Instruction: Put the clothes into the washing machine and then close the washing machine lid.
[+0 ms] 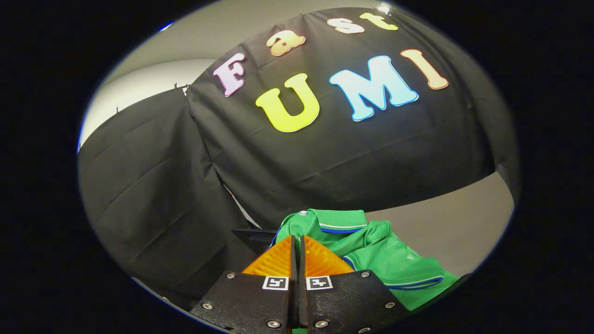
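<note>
just ahead of the tool [297,241], and spilling off to its right, lies the green polo shirt [385,260], its collar [341,221] with a thin blue-and-white trim sitting beyond the fingertips and a trimmed sleeve edge trailing back along the right finger. the two fingers stand pressed almost together with only a thin slit between them; a sliver of green shows low in that slit, but whether cloth is really pinched there i cannot tell, so the grip itself is uncertain. the shirt looks bunched and lifted rather than spread flat, its long run going from the collar near the tips down and to the right, so most of its bulk lies right of the tool's line. behind it is the black cloth wall [325,153], with a pale surface [445,222] to the right. a dark edge [253,236] peeks out just left of the fingertips, too little of it to name. the washing machine's place cannot be read from here, so my judgement is that the next move turns on carrying the shirt's right-hanging bulk clear.
</note>
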`<state>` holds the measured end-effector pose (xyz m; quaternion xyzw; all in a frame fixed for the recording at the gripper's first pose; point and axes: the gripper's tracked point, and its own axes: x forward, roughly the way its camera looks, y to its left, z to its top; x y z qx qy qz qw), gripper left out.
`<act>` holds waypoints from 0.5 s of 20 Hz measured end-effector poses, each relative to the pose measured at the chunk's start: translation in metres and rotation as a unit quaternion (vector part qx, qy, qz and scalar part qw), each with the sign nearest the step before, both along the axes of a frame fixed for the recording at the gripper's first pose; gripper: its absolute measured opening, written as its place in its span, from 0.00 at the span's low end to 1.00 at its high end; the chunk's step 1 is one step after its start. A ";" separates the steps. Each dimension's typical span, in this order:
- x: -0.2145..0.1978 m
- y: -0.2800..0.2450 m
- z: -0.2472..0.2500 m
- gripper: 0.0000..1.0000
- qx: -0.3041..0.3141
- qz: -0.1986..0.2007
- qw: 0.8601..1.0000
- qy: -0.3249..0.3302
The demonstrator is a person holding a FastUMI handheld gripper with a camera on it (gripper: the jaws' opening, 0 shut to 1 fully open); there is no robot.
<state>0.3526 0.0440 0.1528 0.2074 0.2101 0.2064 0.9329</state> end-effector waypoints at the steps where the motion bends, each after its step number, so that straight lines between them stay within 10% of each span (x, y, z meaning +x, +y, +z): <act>1: -0.001 0.010 0.000 0.00 0.004 0.004 1.000 0.000; 10: -0.011 0.110 -0.010 0.00 0.013 0.056 0.998 0.006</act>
